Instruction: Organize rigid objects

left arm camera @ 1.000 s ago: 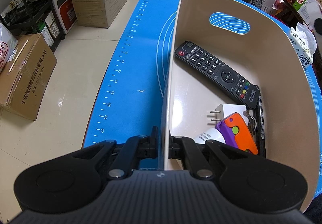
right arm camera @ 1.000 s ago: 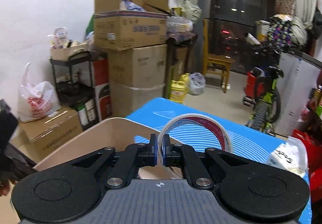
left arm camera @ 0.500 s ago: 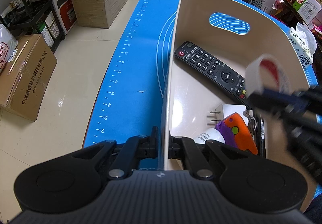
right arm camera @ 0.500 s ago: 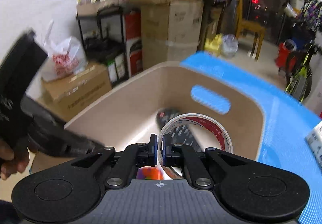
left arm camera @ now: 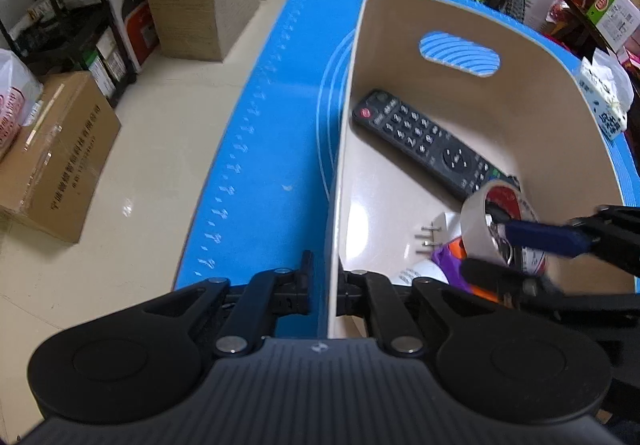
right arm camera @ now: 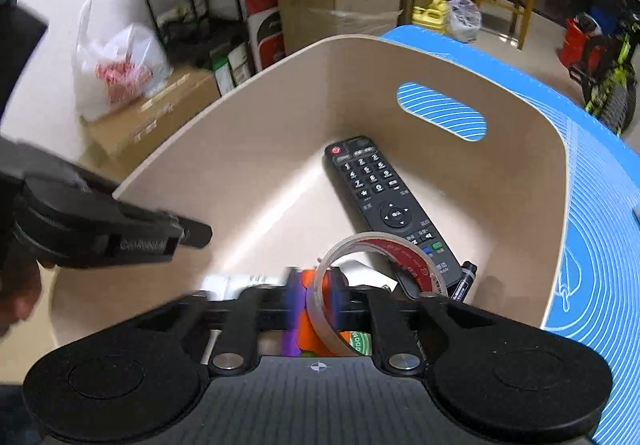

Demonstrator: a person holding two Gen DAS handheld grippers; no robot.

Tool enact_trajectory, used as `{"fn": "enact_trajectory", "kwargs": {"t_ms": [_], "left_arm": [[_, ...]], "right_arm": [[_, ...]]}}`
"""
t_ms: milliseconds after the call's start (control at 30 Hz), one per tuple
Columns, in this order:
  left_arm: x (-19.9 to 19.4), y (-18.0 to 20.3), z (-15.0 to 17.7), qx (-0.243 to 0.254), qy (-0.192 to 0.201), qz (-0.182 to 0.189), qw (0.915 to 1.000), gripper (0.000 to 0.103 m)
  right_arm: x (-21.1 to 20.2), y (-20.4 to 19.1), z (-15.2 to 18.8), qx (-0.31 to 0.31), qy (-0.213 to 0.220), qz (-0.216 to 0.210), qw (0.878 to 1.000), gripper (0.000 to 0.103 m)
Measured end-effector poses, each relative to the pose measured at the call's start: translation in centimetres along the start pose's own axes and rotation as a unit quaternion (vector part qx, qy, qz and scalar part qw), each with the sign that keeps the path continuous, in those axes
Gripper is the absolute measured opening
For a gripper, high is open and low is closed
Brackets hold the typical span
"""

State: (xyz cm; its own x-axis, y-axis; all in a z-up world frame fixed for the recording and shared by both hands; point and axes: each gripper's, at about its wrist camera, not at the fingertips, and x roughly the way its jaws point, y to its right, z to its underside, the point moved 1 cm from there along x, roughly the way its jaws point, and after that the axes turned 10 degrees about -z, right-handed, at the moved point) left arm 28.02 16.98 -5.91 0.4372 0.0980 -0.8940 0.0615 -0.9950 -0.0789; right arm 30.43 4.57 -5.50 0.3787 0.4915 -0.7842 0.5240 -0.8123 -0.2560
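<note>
Standing on edge inside the beige bin (right arm camera: 248,149), a roll of clear tape (right arm camera: 374,265) with a red-printed core is seen between the parting fingers of the right gripper (right arm camera: 316,303), whose jaws are opening; the blue pads are blurred, and whether they are clear of the roll's wall cannot be told. Under and beside the roll, a black remote control (right arm camera: 376,201), an orange and purple object (right arm camera: 310,317), a white plug (left arm camera: 442,223) and a black marker (right arm camera: 464,279) are found on the bin's floor. The marker and a green-printed item are shown only by the right wrist view, while the plug's metal pins and the tape's outer face are shown only by the left wrist view. The left gripper (left arm camera: 323,287) is set astride the bin's near wall, its jaws opening with a gap visible beside the wall. Both grippers are pointed steeply downward. The bin is rested on a blue mat (left arm camera: 256,149), and part of a hand (right arm camera: 18,297) is glimpsed at the left edge of the right wrist view.
</note>
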Motion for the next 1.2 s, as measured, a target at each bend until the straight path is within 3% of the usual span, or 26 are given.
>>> {"fn": "enact_trajectory", "kwargs": {"t_ms": [33, 100, 167, 333, 600, 1200], "left_arm": [[-0.3, -0.1, -0.1, -0.003, 0.006, -0.007, 0.9999, 0.026], [-1.2, -0.2, -0.1, -0.011, 0.021, -0.020, 0.9995, 0.063], [-2.1, -0.1, 0.0, -0.016, 0.038, -0.025, 0.9989, 0.069], [-5.1, 0.9, 0.6, -0.008, 0.067, -0.026, 0.9974, 0.071], [-10.6, 3.2, 3.0, -0.003, 0.118, -0.027, 0.9926, 0.071], [-18.8, 10.1, 14.0, 0.031, 0.162, -0.031, 0.9859, 0.071]], "right_arm": [[-0.6, 0.2, 0.0, 0.012, 0.012, -0.001, 1.000, 0.068], [-1.9, 0.4, 0.0, 0.023, 0.031, -0.004, 0.999, 0.070], [-3.4, 0.2, 0.1, 0.021, 0.049, 0.005, 0.999, 0.075], [-7.5, -0.7, 1.0, -0.003, 0.093, 0.038, 0.995, 0.096], [-13.0, -1.5, 4.2, 0.004, 0.124, 0.070, 0.990, 0.097], [-25.5, -2.2, 16.8, 0.050, 0.183, 0.134, 0.973, 0.099]]}}
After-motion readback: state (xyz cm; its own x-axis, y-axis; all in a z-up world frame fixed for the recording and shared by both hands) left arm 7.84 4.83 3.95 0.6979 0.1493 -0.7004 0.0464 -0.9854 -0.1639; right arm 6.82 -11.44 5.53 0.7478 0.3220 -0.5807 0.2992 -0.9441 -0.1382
